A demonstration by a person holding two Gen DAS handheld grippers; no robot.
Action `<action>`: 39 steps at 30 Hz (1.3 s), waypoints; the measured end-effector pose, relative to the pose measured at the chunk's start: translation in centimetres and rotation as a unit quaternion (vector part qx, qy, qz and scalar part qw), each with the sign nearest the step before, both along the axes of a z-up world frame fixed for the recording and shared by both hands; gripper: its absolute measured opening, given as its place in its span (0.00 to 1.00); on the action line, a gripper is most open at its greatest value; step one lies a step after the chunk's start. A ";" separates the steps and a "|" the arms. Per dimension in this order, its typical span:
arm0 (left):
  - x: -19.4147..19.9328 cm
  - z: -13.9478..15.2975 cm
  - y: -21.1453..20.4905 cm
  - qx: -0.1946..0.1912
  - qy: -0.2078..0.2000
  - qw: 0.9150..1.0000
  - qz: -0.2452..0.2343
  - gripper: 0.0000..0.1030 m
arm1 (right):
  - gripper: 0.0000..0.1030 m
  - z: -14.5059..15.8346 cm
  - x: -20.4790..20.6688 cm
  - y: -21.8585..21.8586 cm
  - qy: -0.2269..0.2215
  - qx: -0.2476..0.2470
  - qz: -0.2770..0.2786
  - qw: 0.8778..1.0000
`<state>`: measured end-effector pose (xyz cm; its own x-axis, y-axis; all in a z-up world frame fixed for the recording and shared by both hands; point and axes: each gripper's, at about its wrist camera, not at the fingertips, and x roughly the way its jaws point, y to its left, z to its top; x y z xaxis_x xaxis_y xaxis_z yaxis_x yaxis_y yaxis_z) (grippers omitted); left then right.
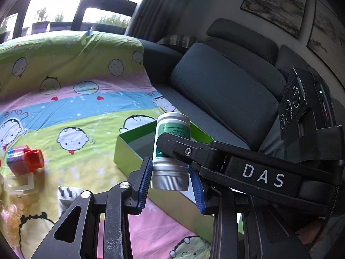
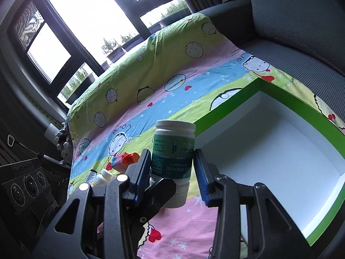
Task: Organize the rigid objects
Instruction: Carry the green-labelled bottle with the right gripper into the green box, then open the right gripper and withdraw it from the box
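Both grippers clamped on one white bottle with green label, held in the air.

Left gripper [image 1: 170, 182] closed on silver cap end of bottle [image 1: 172, 138]; right gripper [image 2: 172, 172] closed on labelled body of same bottle [image 2: 172, 151]. Bottle raised above cartoon-print sheet [image 1: 75, 108], over near edge of open green box [image 2: 291, 99] with white inside. Red-and-blue carton [image 1: 23, 159] lying on sheet at left, well apart from box. Grey sofa cushion [image 1: 222, 86] behind box.
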<state>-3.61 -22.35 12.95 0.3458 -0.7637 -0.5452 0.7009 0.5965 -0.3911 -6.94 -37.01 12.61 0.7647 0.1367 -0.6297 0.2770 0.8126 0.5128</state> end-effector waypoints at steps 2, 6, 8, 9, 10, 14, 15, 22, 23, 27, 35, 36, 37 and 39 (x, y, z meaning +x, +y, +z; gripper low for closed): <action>0.0 -0.3 -1.1 0.004 0.006 1.000 -0.009 0.35 | 0.40 -0.4 -0.2 -0.8 0.006 0.004 -0.010 1.000; 0.4 -1.5 -3.0 0.016 0.021 0.999 -0.024 0.35 | 0.40 -1.4 -0.4 -2.0 0.023 0.009 -0.022 0.999; 0.8 -2.1 -3.8 0.022 0.031 0.999 -0.027 0.34 | 0.40 -2.1 -0.3 -2.6 0.034 0.016 -0.027 0.999; 0.8 -2.4 -4.0 0.024 0.036 0.999 -0.030 0.34 | 0.40 -2.5 -0.3 -2.9 0.038 0.018 -0.029 0.999; 0.9 -2.7 -4.3 0.027 0.041 0.998 -0.032 0.34 | 0.40 -2.8 -0.3 -3.2 0.044 0.020 -0.032 0.998; 1.0 -3.9 -5.5 0.043 0.053 0.997 -0.038 0.34 | 0.40 -4.1 -0.1 -3.9 0.066 0.027 -0.039 0.997; 1.0 -4.1 -5.8 0.044 0.056 0.997 -0.038 0.34 | 0.40 -4.3 -0.1 -4.1 0.070 0.028 -0.041 0.996; 0.9 -4.0 -6.0 0.037 0.067 0.996 -0.037 0.33 | 0.46 -4.5 -0.4 -4.7 0.081 0.011 -0.081 0.993; 0.9 -3.9 -5.7 0.034 0.069 0.997 -0.030 0.33 | 0.50 -4.4 -0.5 -4.8 0.086 0.001 -0.096 0.992; 1.1 -3.3 -4.1 0.030 0.064 0.997 -0.010 0.33 | 0.67 -3.9 -1.1 -5.1 0.096 -0.033 -0.143 0.984; 1.6 -2.2 2.1 0.033 0.051 0.996 0.071 0.33 | 0.66 -4.6 0.7 -2.9 0.134 -0.078 -0.130 0.979; 1.7 -2.1 2.9 0.034 0.050 0.995 0.082 0.33 | 0.66 -4.7 1.0 -2.4 0.137 -0.091 -0.127 0.978; 1.8 -2.2 3.6 0.035 0.050 0.994 0.092 0.33 | 0.66 -4.8 1.4 -2.1 0.140 -0.107 -0.126 0.976; 2.0 -2.2 5.3 0.039 0.051 0.992 0.110 0.33 | 0.66 -5.1 2.0 -1.4 0.152 -0.132 -0.129 0.971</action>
